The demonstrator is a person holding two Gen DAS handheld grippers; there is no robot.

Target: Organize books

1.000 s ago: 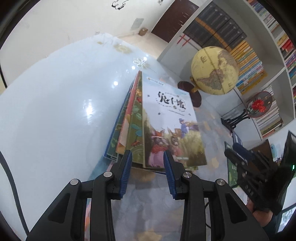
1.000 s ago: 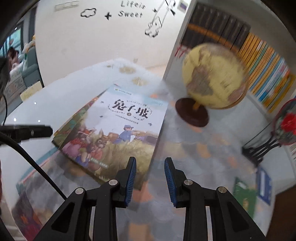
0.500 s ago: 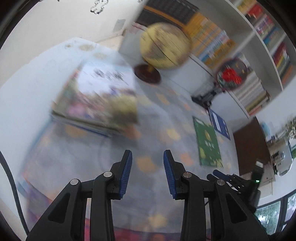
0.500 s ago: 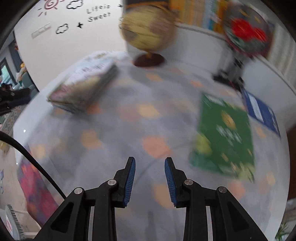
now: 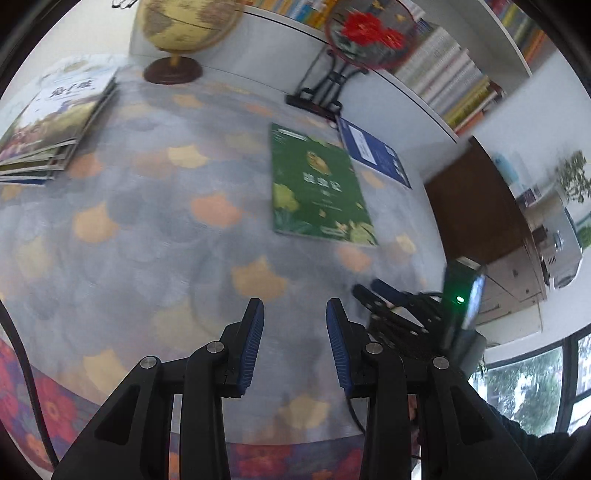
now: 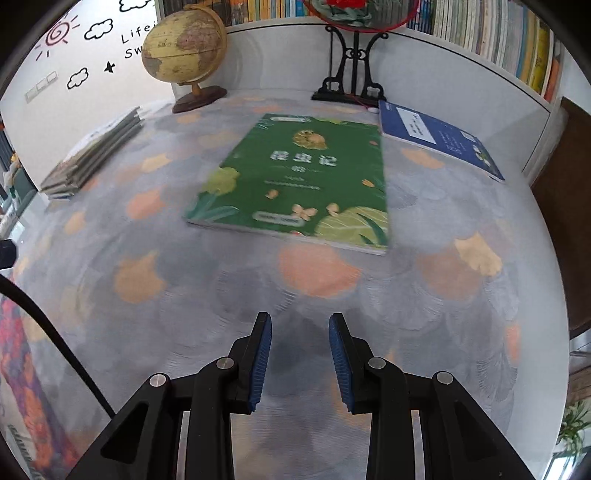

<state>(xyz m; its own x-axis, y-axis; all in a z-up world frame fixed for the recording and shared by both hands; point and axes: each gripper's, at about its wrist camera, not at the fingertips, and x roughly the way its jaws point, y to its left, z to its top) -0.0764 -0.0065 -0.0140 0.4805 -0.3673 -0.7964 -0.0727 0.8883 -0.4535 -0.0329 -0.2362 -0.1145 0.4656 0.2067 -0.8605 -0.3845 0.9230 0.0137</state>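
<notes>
The right tool (image 6: 299, 328) hangs over the grey tablecloth with orange leaf shapes that covers the surface (image 6: 317, 273), its blue-padded jaws parted with nothing between them. Just ahead of it a green paperback with yellow flowers on the cover (image 6: 295, 181) lies flat on the cloth. Beyond the green one, near the right rear, lies a blue paperback (image 6: 436, 134), just beside the black stand of a round red-flowered fan (image 6: 354, 79).

The left tool (image 5: 294, 325) is likewise released and empty, over bare cloth. The right tool shows just to its right as a black shape with a green light (image 5: 424, 314). Far to its left sits a stack of picture books with a rabbit cover on top (image 5: 55, 118), next to a yellow globe on a brown wooden base (image 5: 184, 22). Shelves of books (image 5: 454, 92) line the wall behind.
</notes>
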